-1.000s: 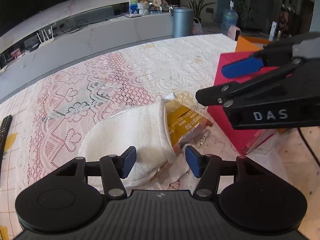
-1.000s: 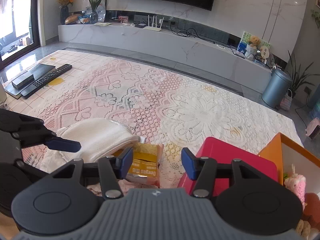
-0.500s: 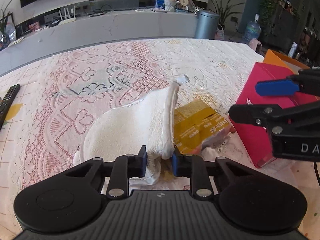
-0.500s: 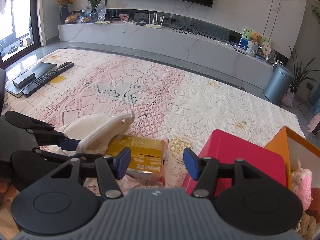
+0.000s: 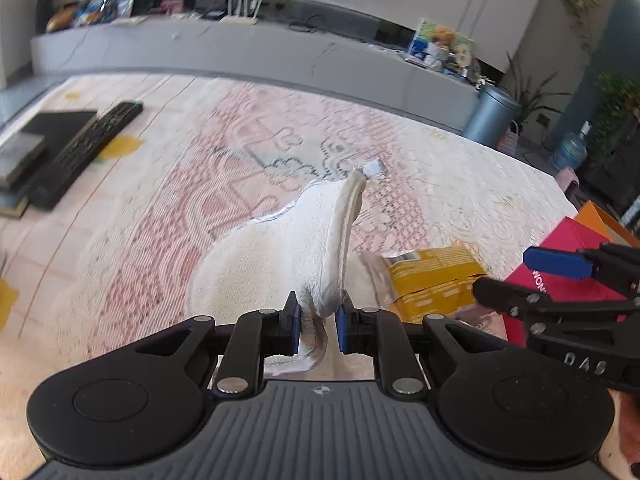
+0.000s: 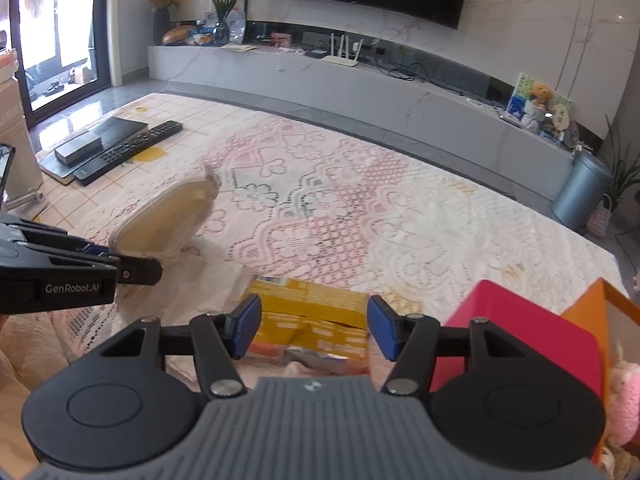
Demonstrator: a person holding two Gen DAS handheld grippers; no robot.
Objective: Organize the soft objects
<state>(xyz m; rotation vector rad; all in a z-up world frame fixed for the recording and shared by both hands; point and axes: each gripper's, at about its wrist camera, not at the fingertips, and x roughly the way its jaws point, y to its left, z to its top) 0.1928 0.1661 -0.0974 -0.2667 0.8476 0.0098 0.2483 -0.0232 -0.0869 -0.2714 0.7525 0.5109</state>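
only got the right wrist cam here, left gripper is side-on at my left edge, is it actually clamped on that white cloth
Observer: Yes. In the left wrist view the left gripper has its blue pads pressed on a bunched edge of the white cloth.
Operator: is the whole cloth off the table
Observer: No. From that side only the pinched edge is raised; the wide part lies on the lace tablecloth.
Operator: my right gripper, anything in it
Observer: The left wrist view shows the right gripper side-on with its jaws apart and nothing between them, over the yellow packet.
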